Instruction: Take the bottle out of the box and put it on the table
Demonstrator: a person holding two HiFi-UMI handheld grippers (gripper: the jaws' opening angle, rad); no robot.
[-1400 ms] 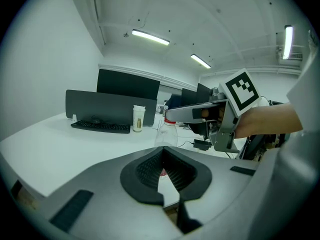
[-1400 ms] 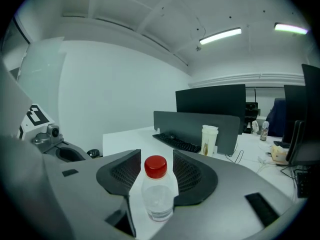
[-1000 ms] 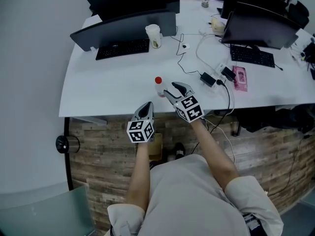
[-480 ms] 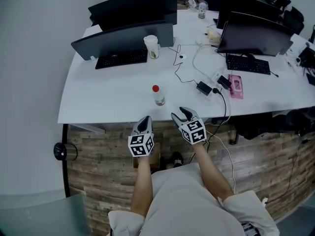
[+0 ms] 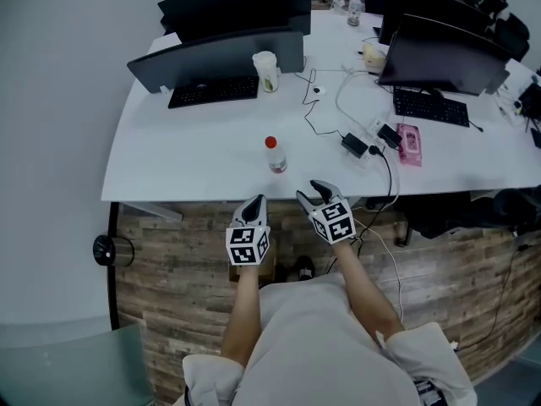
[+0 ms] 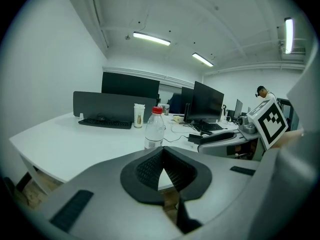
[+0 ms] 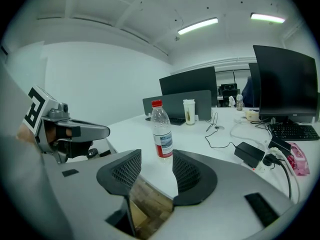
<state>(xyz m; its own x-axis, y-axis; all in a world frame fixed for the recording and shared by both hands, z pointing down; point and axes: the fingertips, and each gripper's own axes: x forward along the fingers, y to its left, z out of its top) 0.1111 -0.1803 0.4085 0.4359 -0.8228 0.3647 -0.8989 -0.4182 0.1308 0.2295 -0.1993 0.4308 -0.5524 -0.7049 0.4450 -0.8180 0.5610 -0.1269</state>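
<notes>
Left hand-held gripper (image 5: 257, 200), pressed together, and right hand-held gripper (image 5: 311, 191), spread and empty, are hovering off the bench (image 5: 186, 155) edge, facing the bottle (image 5: 275, 156)

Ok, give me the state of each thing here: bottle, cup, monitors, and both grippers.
Bottle: upright on the table, red cap on, not held.
Cup: upright beside the keyboard.
Monitors: screens dark.
Left gripper: jaws together, nothing between them.
Right gripper: jaws apart, empty, bottle standing beyond them.
</notes>
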